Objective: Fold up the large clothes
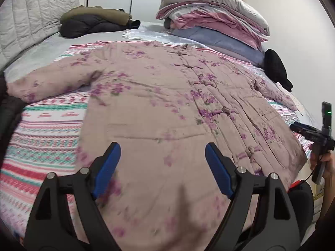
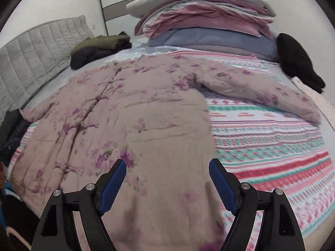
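left wrist view shows the padded floral jacket (image 1: 159, 96) spread flat on the striped bedspread (image 1: 46, 129), soft, bulky, likely floppy, best pinched at hem or sleeve cuff; left gripper (image 1: 162, 159) and right gripper (image 2: 167, 174) gape wide, empty.

The jacket (image 1: 159, 113)'s hem runs out of sight under the gripper frames at both views' lower edges. Dark clothes (image 2: 12, 133) at the bed's left edge are cut off, too dim to tell apart.

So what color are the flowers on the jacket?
Purple, on the dusty-pink jacket; clearest in the left wrist view.
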The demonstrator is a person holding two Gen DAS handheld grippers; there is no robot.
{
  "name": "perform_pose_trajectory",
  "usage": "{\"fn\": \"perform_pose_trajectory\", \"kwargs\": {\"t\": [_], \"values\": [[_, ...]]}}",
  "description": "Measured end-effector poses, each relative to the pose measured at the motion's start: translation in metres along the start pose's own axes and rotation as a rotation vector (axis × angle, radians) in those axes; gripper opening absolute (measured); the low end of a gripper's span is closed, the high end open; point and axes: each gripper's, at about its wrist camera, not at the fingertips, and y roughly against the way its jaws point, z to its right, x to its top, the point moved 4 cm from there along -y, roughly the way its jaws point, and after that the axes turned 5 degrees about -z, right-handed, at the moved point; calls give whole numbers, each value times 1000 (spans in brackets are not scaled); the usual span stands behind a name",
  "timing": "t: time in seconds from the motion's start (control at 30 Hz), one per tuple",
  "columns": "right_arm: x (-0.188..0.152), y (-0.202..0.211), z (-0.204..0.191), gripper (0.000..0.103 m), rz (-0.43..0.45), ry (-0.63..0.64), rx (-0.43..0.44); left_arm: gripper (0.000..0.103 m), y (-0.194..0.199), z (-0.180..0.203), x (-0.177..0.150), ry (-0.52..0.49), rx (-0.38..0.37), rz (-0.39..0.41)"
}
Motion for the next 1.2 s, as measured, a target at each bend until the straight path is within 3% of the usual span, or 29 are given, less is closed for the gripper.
{"fn": "perform_pose_trajectory", "kwargs": {"t": [0.13,0.17,0.23,0.3,0.43,0.57,0.8,0.93,1.03,1.2], "values": [[-23,-56,8,83,-69,-12,-23,83,-43,-8,-31,-8,14,-141],[-30,-51,8,83,9,15,-15,83,-39,-5,-39,-53,29,-100],[-41,-45,6,83,27,55,-27,83,-30,4,-51,-132,63,-101],[-47,-37,5,83,23,62,-28,83,-17,6,-55,-140,54,-107],[-29,-16,5,83,-12,-12,-1,83,4,-9,-39,2,-47,-106],[10,9,-7,84,26,-71,50,85,13,-41,-10,153,-39,-88],[86,2,-58,88,10,-79,10,86,14,-116,30,418,103,-75],[118,-21,-90,88,-7,-77,50,86,3,-162,56,499,272,-66],[131,-43,-108,88,4,-71,77,86,-7,-188,70,510,343,-47],[125,-84,-114,88,-53,-91,127,86,-34,-249,88,616,470,-34]]}}
